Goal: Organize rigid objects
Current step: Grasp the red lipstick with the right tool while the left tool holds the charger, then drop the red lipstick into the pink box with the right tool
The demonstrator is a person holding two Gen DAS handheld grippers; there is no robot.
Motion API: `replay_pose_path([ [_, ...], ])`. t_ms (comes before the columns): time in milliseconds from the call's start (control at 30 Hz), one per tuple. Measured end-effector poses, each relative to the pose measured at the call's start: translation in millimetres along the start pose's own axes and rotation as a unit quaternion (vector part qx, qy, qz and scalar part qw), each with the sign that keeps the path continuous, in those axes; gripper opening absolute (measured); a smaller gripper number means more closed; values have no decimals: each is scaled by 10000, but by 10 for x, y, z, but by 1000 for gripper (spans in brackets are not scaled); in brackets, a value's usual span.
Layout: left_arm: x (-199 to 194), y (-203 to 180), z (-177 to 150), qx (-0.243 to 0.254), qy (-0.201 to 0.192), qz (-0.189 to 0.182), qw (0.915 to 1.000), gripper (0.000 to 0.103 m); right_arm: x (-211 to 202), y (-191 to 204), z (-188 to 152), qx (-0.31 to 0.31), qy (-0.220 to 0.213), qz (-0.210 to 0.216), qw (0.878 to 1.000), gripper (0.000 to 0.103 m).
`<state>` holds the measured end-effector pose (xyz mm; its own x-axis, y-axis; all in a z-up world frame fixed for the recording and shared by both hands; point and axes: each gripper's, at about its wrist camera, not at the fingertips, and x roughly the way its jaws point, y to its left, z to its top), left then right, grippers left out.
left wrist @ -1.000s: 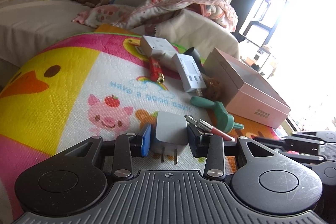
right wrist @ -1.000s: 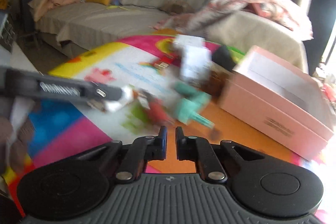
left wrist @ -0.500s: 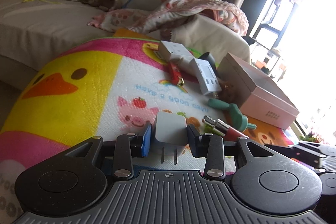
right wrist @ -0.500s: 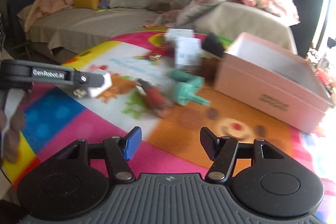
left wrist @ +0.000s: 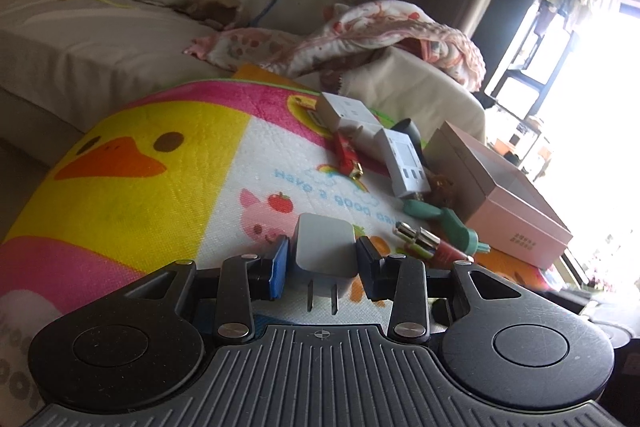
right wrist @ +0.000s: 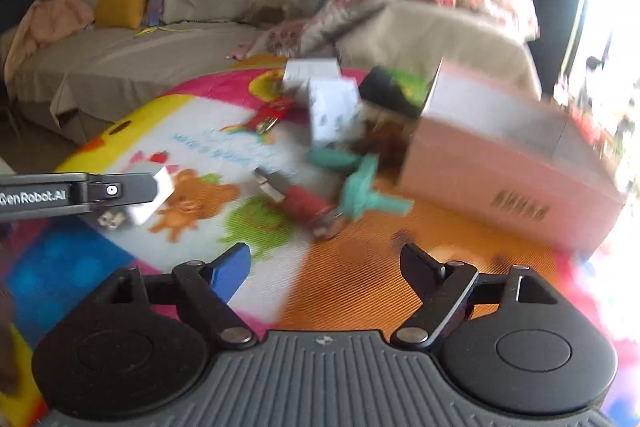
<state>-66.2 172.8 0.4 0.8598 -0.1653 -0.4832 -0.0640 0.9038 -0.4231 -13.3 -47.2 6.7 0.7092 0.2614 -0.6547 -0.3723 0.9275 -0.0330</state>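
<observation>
While my left gripper (left wrist: 322, 263) clamps the white plug adapter (left wrist: 325, 245), my right gripper (right wrist: 325, 259) has just been opening its jaws, empty, probably for the blurred red tube (right wrist: 306, 205).

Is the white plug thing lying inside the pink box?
No, the white plug is clamped between the left gripper's fingers, away from the pink box.

Right gripper (right wrist: 325, 263) jaws just opening, empty, over play mat (right wrist: 360, 279).
</observation>
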Motion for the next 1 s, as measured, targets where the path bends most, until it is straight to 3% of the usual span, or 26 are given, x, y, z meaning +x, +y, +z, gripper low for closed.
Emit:
replay_pose_path([
  [267, -36, 78, 5, -252, -104, -11, 9996, 40, 299, 189, 263, 1319, 90, -298, 9908, 87],
  [467, -31, 105, 10, -339, -102, -85, 9993, 40, 486, 334, 375, 1485, 3, -718, 9863, 87],
  [533, -31, 109, 10, -342, -104, -92, 9993, 40, 503, 342, 389, 1489, 9, -817, 9855, 83],
  [633, -31, 108, 7, -322, -97, -97, 9994, 40, 499, 333, 408, 1278, 87, -849, 9881, 79],
  [767, -28, 55, 2, -131, -16, -227, 9997, 40, 299, 209, 324, 871, 226, -390, 9952, 78],
  [867, -40, -107, -28, 325, 225, -578, 9975, 40, -21, 57, 162, 316, 51, -294, 9991, 78],
  [1000, -96, -515, 3, 915, 566, -1242, 9864, 40, -533, -319, -18, -250, -326, -583, 9975, 78],
])
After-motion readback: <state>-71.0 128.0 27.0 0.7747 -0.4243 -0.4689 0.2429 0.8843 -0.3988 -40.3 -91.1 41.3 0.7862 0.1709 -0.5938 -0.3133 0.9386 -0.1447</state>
